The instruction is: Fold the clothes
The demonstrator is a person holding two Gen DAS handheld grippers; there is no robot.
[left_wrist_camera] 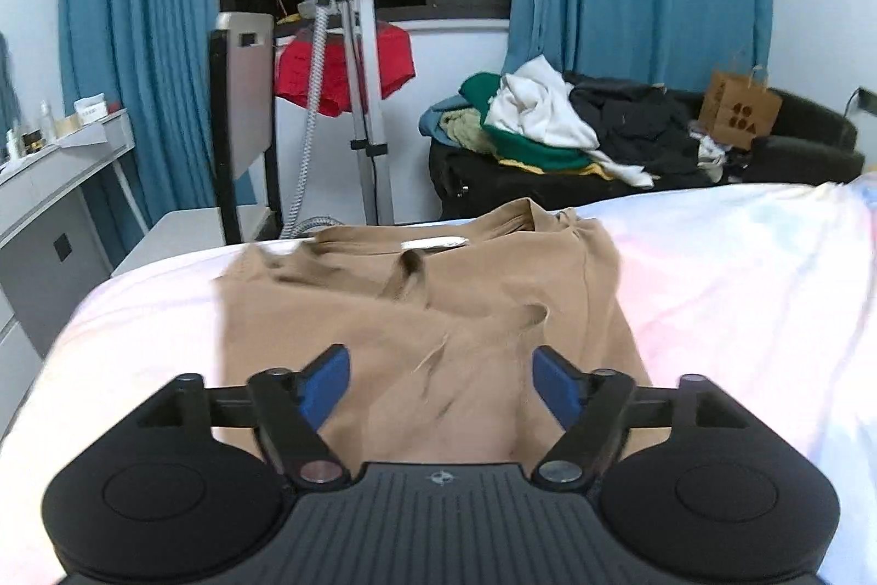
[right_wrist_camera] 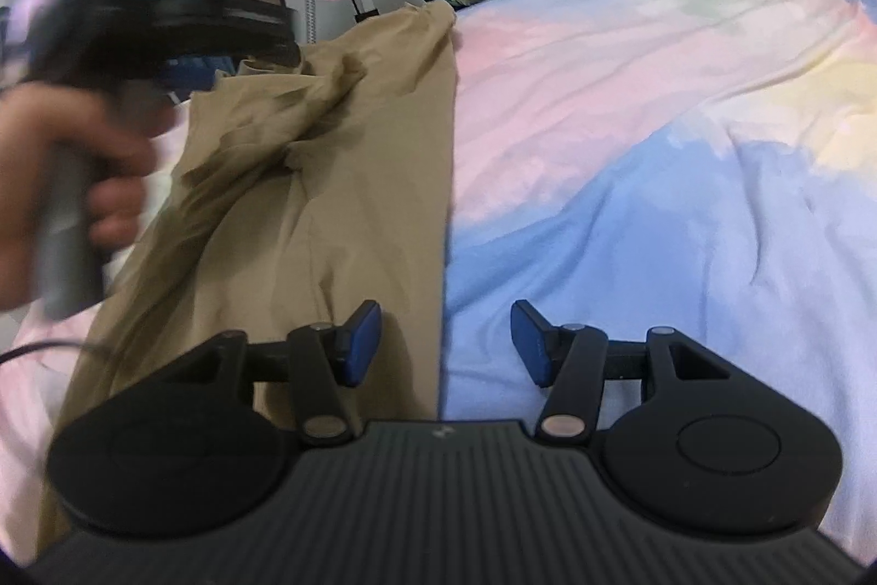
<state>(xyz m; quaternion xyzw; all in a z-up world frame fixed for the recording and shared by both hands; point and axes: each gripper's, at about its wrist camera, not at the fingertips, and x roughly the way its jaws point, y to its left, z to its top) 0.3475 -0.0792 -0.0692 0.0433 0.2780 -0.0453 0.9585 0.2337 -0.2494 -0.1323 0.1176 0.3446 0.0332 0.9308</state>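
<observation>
A tan shirt (left_wrist_camera: pixel 427 305) lies partly folded and rumpled on the pastel bed sheet (left_wrist_camera: pixel 740 289). My left gripper (left_wrist_camera: pixel 441 374) hovers above its near part, jaws wide open and empty. In the right wrist view the shirt (right_wrist_camera: pixel 329 179) runs lengthwise with a straight folded right edge. My right gripper (right_wrist_camera: pixel 445 338) is open and empty, straddling that edge near the shirt's near end: left finger over the cloth, right finger over the sheet (right_wrist_camera: pixel 658 146). The left gripper body and the hand that holds it (right_wrist_camera: pixel 82 135) show blurred at the left, above the shirt.
A pile of clothes (left_wrist_camera: pixel 548 119) lies on a dark sofa beyond the bed, with a brown paper bag (left_wrist_camera: pixel 740 113). A garment steamer stand (left_wrist_camera: pixel 362 91) with a red cloth and a chair (left_wrist_camera: pixel 241 119) stand at the bed's far left. A desk (left_wrist_camera: pixel 55 179) is at the left.
</observation>
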